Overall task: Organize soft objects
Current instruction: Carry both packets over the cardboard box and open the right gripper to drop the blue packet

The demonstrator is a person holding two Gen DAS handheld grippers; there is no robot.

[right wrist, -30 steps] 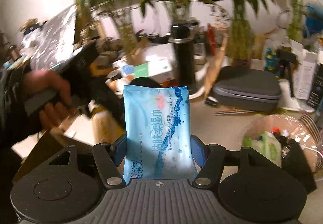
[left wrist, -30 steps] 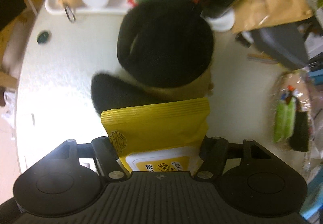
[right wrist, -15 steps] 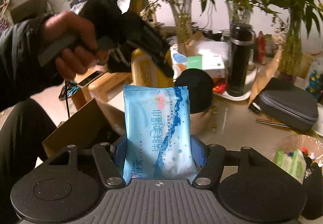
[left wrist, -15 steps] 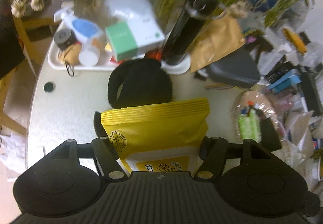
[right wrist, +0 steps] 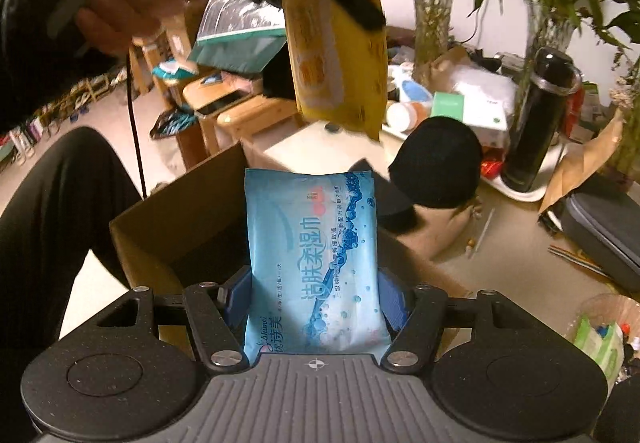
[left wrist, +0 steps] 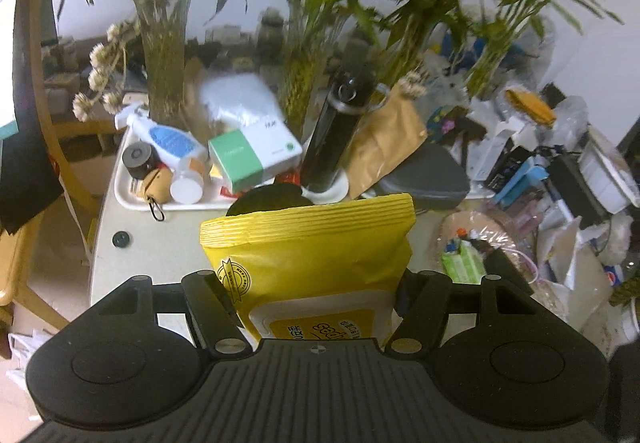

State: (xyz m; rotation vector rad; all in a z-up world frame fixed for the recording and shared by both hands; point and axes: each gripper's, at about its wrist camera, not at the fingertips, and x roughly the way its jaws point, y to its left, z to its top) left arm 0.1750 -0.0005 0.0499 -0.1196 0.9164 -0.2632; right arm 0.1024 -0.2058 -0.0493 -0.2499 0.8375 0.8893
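My left gripper (left wrist: 312, 299) is shut on a yellow wet-wipe pack (left wrist: 308, 255) and holds it high above the table; the same pack shows in the right wrist view (right wrist: 336, 51), hanging over an open cardboard box (right wrist: 160, 239). My right gripper (right wrist: 316, 307) is shut on a blue wet-wipe pack (right wrist: 314, 259), held upright just above the box's near side. A black soft hat (right wrist: 436, 163) lies on the table beyond the box; in the left wrist view only its top edge (left wrist: 264, 199) shows behind the yellow pack.
A white tray (left wrist: 132, 199) with bottles and a green-white carton (left wrist: 252, 155) stands at the table's back. A black flask (left wrist: 340, 131), a brown paper bag (left wrist: 384, 147), a grey case (left wrist: 428, 179), plants and right-side clutter surround it. A wooden stool (right wrist: 240, 111) stands left.
My left gripper has risen and tilted up with the yellow pack, away from the black hat. My right gripper has swung left and down, bringing the blue pack over the cardboard box.
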